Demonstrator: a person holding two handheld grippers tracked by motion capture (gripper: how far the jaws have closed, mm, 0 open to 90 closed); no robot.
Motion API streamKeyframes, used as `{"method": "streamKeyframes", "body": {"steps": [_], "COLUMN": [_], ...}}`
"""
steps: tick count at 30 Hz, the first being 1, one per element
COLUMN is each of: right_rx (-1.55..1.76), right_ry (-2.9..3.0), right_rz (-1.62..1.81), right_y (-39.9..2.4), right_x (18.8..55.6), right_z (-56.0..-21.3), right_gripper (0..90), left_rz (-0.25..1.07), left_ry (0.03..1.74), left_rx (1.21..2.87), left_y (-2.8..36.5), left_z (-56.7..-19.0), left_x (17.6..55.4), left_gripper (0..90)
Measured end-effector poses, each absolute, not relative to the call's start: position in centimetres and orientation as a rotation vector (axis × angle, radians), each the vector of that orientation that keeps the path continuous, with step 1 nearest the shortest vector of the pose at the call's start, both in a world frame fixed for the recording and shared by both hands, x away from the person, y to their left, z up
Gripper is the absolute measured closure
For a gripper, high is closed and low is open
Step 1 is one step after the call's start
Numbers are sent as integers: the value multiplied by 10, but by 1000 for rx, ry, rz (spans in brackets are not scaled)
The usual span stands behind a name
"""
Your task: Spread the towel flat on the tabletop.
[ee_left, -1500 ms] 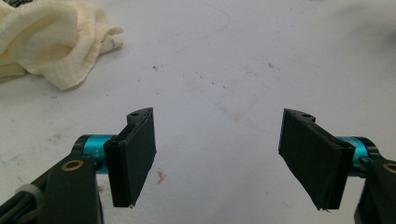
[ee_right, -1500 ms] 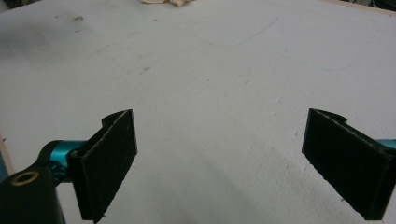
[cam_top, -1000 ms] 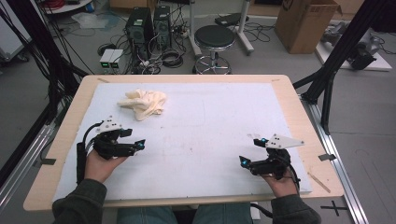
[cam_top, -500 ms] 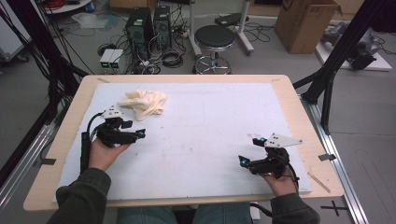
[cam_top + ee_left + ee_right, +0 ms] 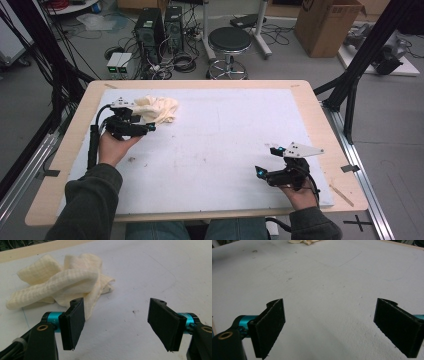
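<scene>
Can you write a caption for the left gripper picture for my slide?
Open left tongs reach toward a crumpled cream cloth on the white table.

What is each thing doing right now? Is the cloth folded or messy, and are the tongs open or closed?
Cream cloth: crumpled in a heap on the table, not held.
Left tongs: open, close to the cloth, nothing between the jaws.
Right tongs: open wide, empty, above bare white table cover.
White table cover: lying flat, with a few small dark marks.
</scene>
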State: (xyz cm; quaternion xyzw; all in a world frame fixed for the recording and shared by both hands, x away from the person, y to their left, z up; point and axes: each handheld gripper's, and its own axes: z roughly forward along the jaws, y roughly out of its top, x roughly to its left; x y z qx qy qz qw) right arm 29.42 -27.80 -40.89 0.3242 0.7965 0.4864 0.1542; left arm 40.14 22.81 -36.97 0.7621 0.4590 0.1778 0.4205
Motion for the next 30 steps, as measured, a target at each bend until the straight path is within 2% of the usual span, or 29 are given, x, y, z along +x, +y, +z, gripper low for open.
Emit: {"method": "streamKeyframes", "body": {"steps": [16,20,30], "right_rx": [910,912,911], "right_ry": [2278,2286,2276], "right_rz": [1399,1406,1420], "right_y": [-277,-277,-278], "right_x": [300,301,302], "right_z": [-411,-411,-411], "right_gripper": [94,94,94], "left_rz": [531,544,545], "left_ry": [1189,1227,1302], "left_rx": [1871,1833,1881], "left_y": [214,214,208], "left_z": [-349,-356,-382], "left_x": [447,454,471], "left_gripper": [319,330,311]}}
